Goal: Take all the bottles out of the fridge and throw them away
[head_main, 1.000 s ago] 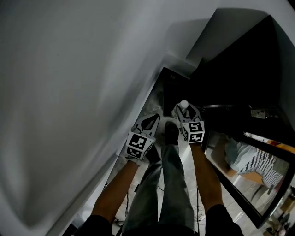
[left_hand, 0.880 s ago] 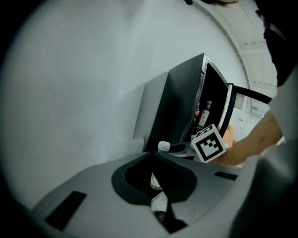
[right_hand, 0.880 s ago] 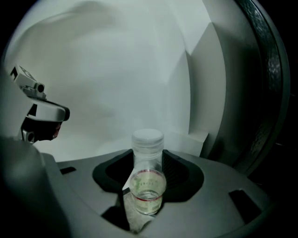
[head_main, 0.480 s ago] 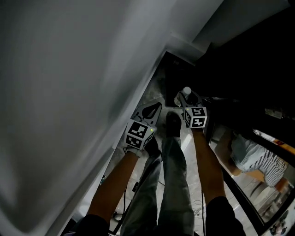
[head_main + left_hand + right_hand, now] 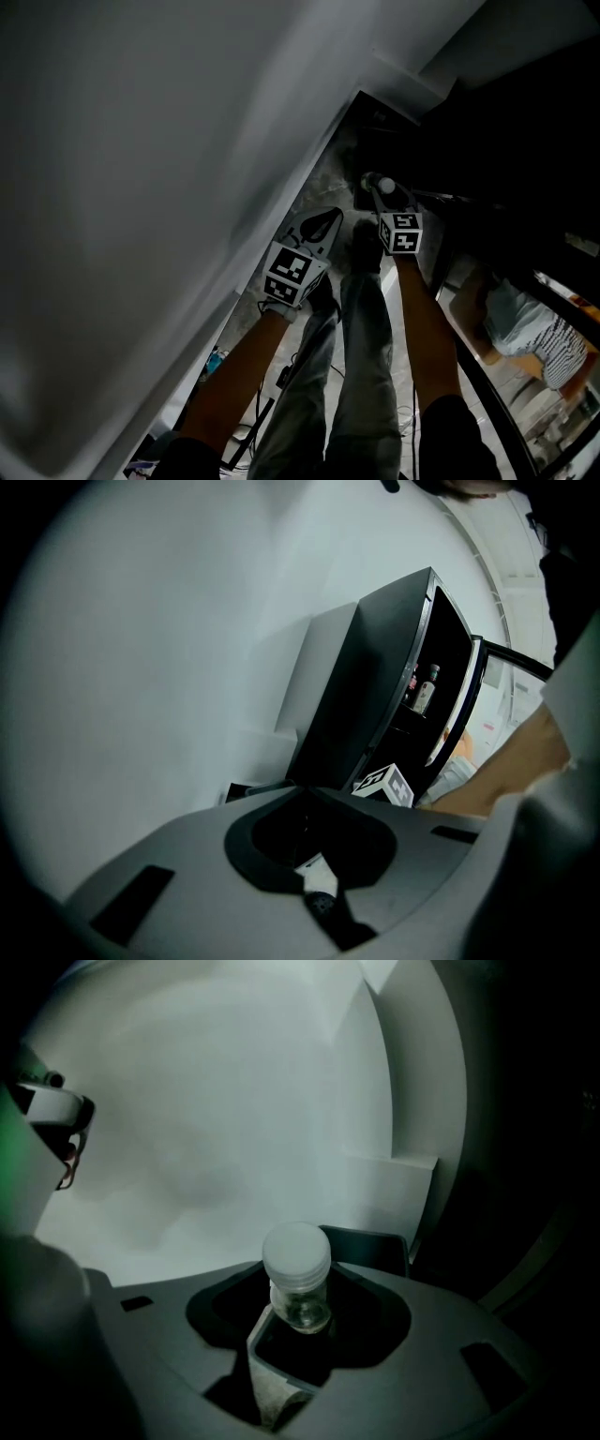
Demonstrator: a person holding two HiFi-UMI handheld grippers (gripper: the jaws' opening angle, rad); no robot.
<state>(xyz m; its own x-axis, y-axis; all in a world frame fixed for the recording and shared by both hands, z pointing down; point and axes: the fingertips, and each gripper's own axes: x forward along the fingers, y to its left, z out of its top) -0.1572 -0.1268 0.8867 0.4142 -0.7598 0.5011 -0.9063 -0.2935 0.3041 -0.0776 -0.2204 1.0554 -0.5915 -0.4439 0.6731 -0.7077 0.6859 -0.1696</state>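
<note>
My right gripper (image 5: 386,192) is shut on a clear bottle with a white cap (image 5: 296,1255), held by the neck and cap up; the white cap (image 5: 386,186) also shows in the head view. Just beyond the bottle is the rim of a dark bin (image 5: 370,1241), low by the white wall. My left gripper (image 5: 323,225) hangs beside it to the left, jaws together with nothing in them. The left gripper view takes in the black fridge (image 5: 375,696) with its door open and another bottle (image 5: 427,688) on a shelf inside.
A white wall (image 5: 141,169) runs along the left. The person's legs (image 5: 361,356) and shoes stand between the two arms on a marbled floor. Cables (image 5: 281,375) lie on the floor at lower left. A glass door (image 5: 525,328) stands at the right.
Both grippers have sunk toward the floor, the right one farther, carrying the bottle down toward the dark bin. The grip on the bottle is unchanged.
</note>
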